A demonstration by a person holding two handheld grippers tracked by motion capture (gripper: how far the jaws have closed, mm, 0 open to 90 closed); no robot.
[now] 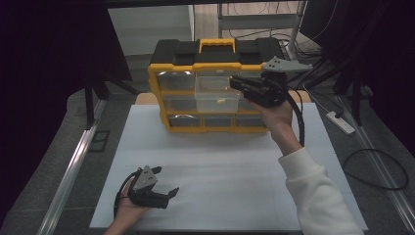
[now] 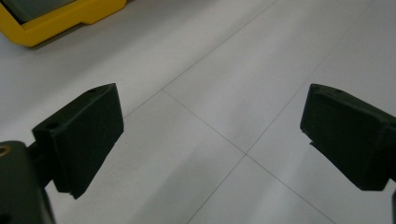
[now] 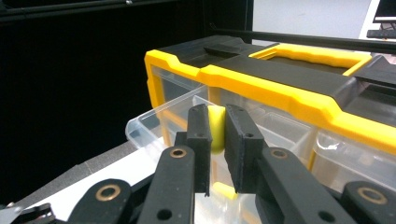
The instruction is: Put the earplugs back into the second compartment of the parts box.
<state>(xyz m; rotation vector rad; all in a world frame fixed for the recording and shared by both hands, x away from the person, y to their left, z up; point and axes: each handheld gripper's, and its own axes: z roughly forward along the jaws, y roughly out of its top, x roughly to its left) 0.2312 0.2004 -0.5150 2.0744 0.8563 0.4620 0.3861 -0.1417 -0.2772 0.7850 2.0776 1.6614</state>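
A white desk (image 1: pixel 215 186) fills the middle of the high view, with dark curtains at both sides. Toward its far edge stands a yellow and black organizer (image 1: pixel 215 83), a carry case with a yellow handle on top and rows of clear plastic drawers across its front.

One clear drawer (image 1: pixel 217 95) in the upper middle is pulled out toward the person. A small yellow piece (image 1: pixel 221 101) lies inside it.

The person's right arm, in a white sleeve (image 1: pixel 313 191), reaches from the lower right up to the organizer. The right gripper (image 1: pixel 236 82) is held over the open drawer. In the right gripper view its fingers (image 3: pixel 201 140) are clamped on a small yellow part (image 3: pixel 216 128), pinched upright between the pads, above the drawer's clear rim. A second yellow piece shows below, in the drawer.

The left gripper (image 1: pixel 169 196) rests low at the near left of the desk, well apart from the organizer. In the left gripper view its fingers (image 2: pixel 79 140) stand wide apart with nothing between them, over bare desk.

Judging from this, the drawer is already open and a yellow part is in hand at the drawer. Whether it is going in or coming out cannot be told. The drawer has yet to be pushed shut.
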